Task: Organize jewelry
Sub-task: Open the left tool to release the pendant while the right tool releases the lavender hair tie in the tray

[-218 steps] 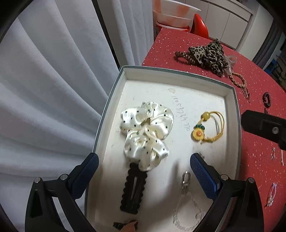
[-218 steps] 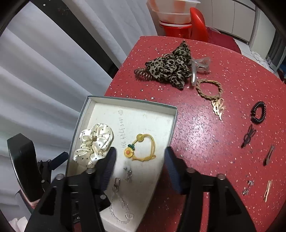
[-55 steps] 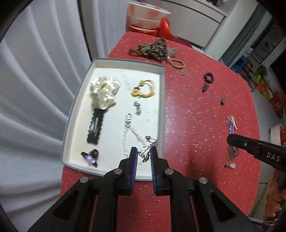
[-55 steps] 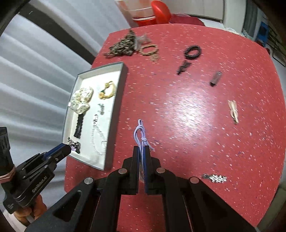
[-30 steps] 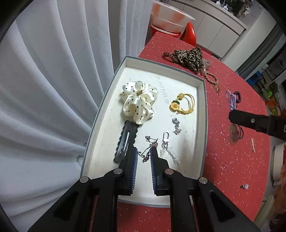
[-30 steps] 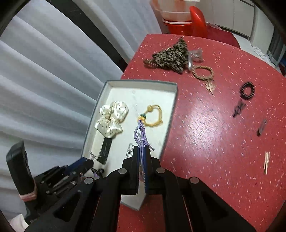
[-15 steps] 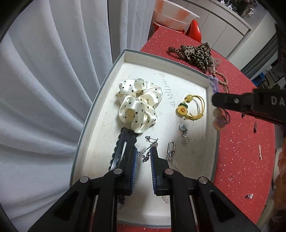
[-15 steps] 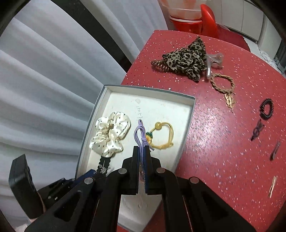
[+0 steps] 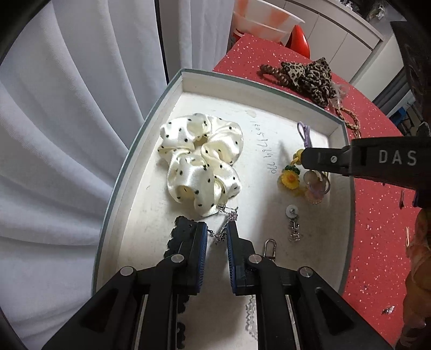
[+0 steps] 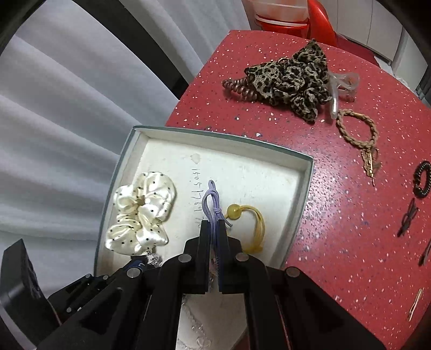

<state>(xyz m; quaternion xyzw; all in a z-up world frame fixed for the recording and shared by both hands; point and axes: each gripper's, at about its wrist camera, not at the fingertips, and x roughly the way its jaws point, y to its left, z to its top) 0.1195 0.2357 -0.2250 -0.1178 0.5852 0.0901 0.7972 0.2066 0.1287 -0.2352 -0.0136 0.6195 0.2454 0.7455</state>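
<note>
A white box tray sits at the red table's left edge. In it lie a cream dotted scrunchie, a yellow sunflower hair tie, a black clip, a small earring and a clear bead chain. My left gripper is shut on a thin silver chain just above the tray floor, beside the scrunchie. My right gripper is shut on a purple elastic hair tie, hanging over the sunflower tie.
On the red table beyond the tray lie a leopard scrunchie, a brown coil tie, a braided bracelet, a black coil tie and small clips. White curtains hang at left. A red chair stands behind.
Both grippers have sunk closer to the tray with their loads. The right one has moved in over the tray's right half, above the sunflower tie.
</note>
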